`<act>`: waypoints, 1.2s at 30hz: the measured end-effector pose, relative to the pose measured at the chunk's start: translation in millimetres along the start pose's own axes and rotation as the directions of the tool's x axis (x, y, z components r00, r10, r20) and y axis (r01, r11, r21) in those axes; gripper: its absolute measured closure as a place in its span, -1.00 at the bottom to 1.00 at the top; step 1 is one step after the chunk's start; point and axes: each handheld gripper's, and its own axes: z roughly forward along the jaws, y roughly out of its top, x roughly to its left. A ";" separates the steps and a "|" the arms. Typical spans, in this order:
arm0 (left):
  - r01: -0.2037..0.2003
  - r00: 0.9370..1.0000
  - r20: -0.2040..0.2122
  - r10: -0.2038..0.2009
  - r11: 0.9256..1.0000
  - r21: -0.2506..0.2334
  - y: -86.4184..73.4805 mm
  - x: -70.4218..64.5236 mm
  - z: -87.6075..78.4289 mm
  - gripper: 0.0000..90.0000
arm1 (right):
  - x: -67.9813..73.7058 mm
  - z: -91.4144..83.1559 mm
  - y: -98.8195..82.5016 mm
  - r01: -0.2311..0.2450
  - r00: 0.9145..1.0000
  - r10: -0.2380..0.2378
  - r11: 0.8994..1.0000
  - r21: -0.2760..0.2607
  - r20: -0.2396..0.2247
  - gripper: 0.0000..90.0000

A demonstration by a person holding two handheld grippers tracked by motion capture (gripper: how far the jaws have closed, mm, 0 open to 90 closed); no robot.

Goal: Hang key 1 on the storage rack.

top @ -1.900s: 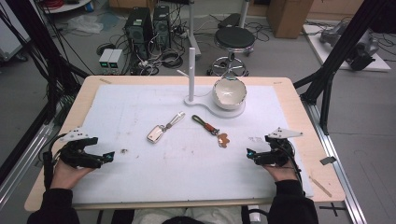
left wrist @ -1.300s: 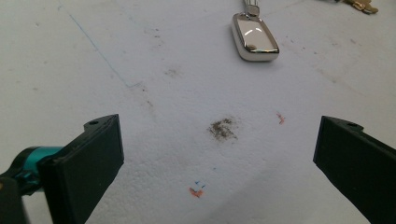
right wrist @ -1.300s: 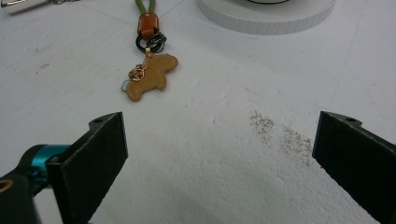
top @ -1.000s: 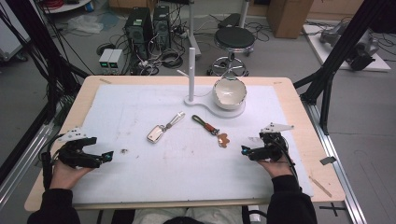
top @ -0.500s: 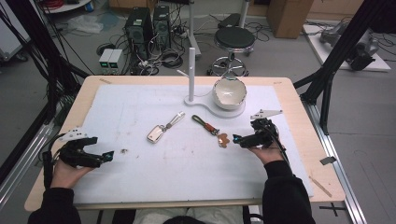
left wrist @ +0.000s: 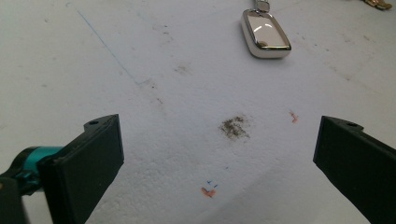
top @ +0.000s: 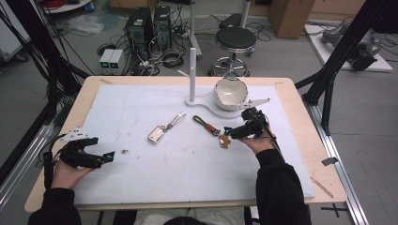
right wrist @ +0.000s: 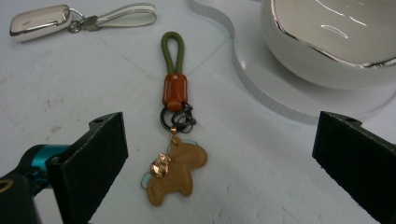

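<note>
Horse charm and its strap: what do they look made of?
Horse charm: apparently tan leather or faux leather, matte, flat-cut with pale blue edging. Strap: olive cord loop, smooth, under a glossy orange-brown leather-like wrap; dark metal rings join them. Right gripper open before it.

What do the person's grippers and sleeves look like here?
Both the left gripper and the right gripper are black with flat black jaws, a teal part near the tip, a grey three-cornered plate on top and a trailing black cable. The sleeves are dark, reaching to the wrists.
</note>
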 end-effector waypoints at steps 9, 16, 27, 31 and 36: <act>-0.006 1.000 0.006 0.006 1.000 -0.001 -0.3 -0.6 -0.3 -0.95 | 4.7 18.1 23.6 0.016 1.000 -0.016 1.000 0.016 -0.019 -0.95; -0.019 1.000 0.007 0.019 1.000 0.013 -0.6 -2.3 2.5 -0.95 | 11.5 38.3 31.8 0.033 0.999 -0.032 0.998 0.054 -0.030 -0.95; -0.027 1.000 0.013 0.027 1.000 0.016 -0.3 -2.7 4.5 -0.95 | 18.2 75.9 35.1 0.006 0.995 0.009 0.988 0.152 -0.097 -0.94; -0.035 0.999 0.015 0.034 0.999 0.030 -0.2 -4.6 6.3 -0.95 | 19.0 84.9 33.0 0.009 0.995 0.010 0.984 0.181 -0.104 -0.90; -0.041 0.999 0.013 0.041 0.998 0.038 -0.2 -4.8 7.2 -0.95 | 16.5 88.4 31.6 -0.015 0.994 0.036 0.980 0.198 -0.101 -0.66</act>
